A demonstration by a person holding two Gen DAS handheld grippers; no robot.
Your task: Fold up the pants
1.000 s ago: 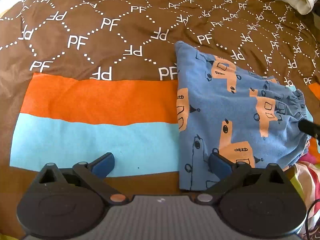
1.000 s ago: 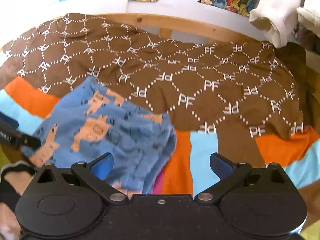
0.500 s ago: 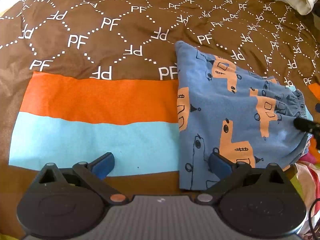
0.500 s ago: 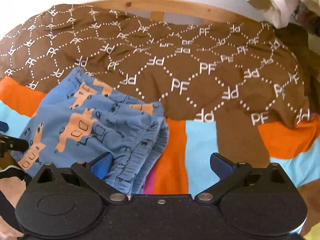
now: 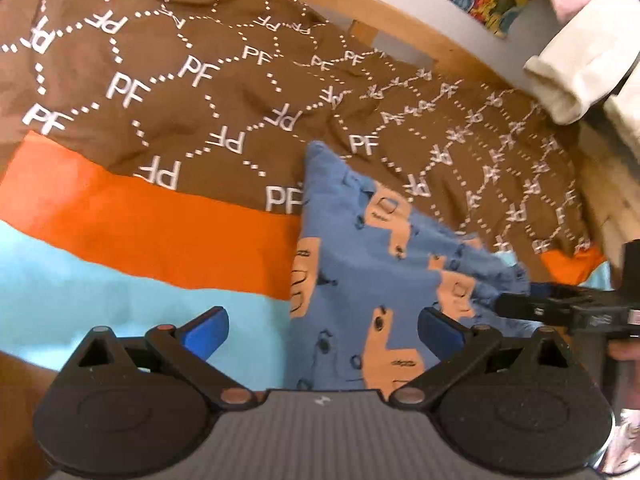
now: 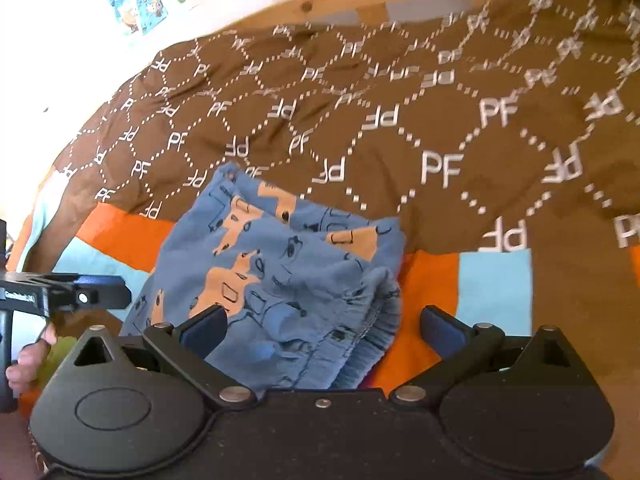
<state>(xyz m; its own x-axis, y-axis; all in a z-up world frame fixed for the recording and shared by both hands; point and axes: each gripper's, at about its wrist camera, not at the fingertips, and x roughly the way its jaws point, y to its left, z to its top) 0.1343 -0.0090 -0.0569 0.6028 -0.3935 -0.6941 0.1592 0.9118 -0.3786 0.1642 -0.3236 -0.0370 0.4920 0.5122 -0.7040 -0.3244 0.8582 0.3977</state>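
The blue pants (image 5: 368, 264) with orange vehicle prints lie folded into a compact stack on the bed, also seen as pants (image 6: 280, 264) in the right wrist view, elastic waistband toward the right gripper. My left gripper (image 5: 322, 326) stands open above the pants' left near edge, holding nothing. My right gripper (image 6: 322, 322) is open too, hovering over the waistband end with its left finger (image 6: 204, 326) over the cloth. The right gripper's tip (image 5: 532, 306) shows at the pants' right side in the left wrist view; the left gripper's tip (image 6: 92, 296) shows at the left in the right wrist view.
A brown bedspread (image 5: 200, 92) with white "PF" lettering and orange and light-blue bands covers the bed. A wooden bed frame (image 6: 320, 4) runs along the back. Cream clothing (image 5: 576, 76) hangs at the upper right. A hand (image 6: 28, 356) holds the left gripper's handle.
Both grippers have pulled back and tilted up from the pants, so more of the headboard and wall shows. The pants stay folded in place. Both stay open.
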